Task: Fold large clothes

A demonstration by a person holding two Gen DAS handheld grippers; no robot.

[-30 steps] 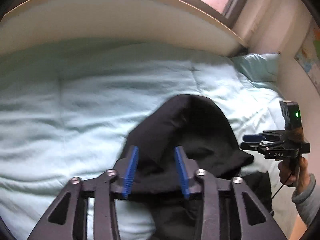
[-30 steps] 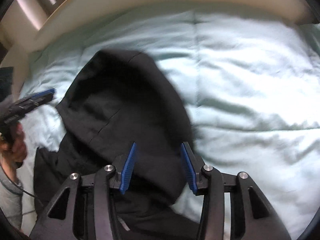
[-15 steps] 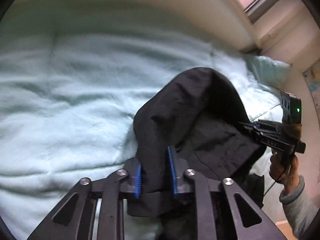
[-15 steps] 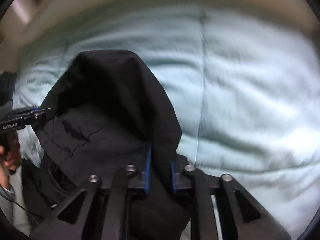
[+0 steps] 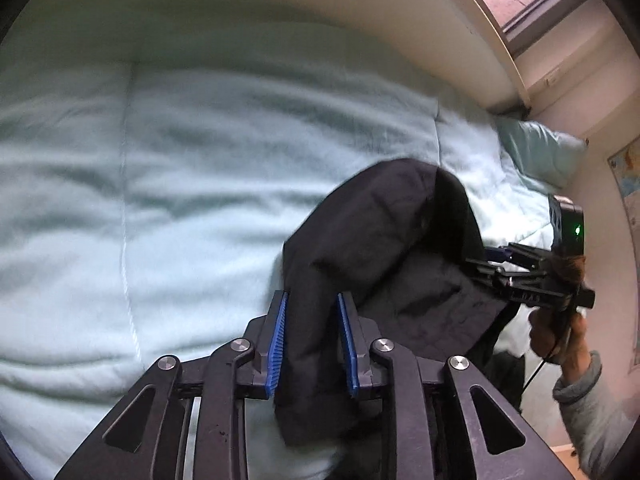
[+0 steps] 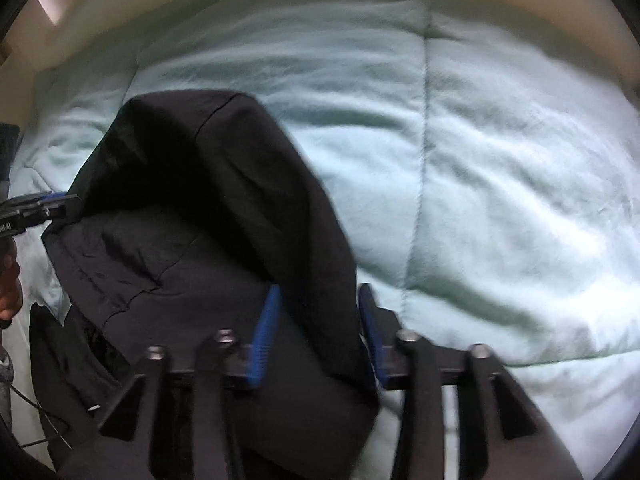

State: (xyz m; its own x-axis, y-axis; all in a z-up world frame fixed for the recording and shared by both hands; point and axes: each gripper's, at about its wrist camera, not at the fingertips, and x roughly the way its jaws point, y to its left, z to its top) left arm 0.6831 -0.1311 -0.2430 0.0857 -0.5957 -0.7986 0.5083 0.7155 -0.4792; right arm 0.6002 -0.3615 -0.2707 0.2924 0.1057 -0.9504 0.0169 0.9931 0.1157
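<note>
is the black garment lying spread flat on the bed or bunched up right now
Bunched up. The black garment rises in a hooded hump over the quilt, with its edges between the left gripper and right gripper fingers.

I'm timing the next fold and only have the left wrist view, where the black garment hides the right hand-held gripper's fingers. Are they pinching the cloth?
Observer: In the right wrist view, the right hand-held gripper has its blue pads wide apart. The black garment is draped between them, so it looks open, not pinching.
Operator: Where does my left one show from there?
Observer: The left hand-held gripper comes in from the left edge, with its tip at the garment's left border.
Operator: Any landmark on the cloth?
Observer: A stitched seam runs over the garment's rounded top.
</note>
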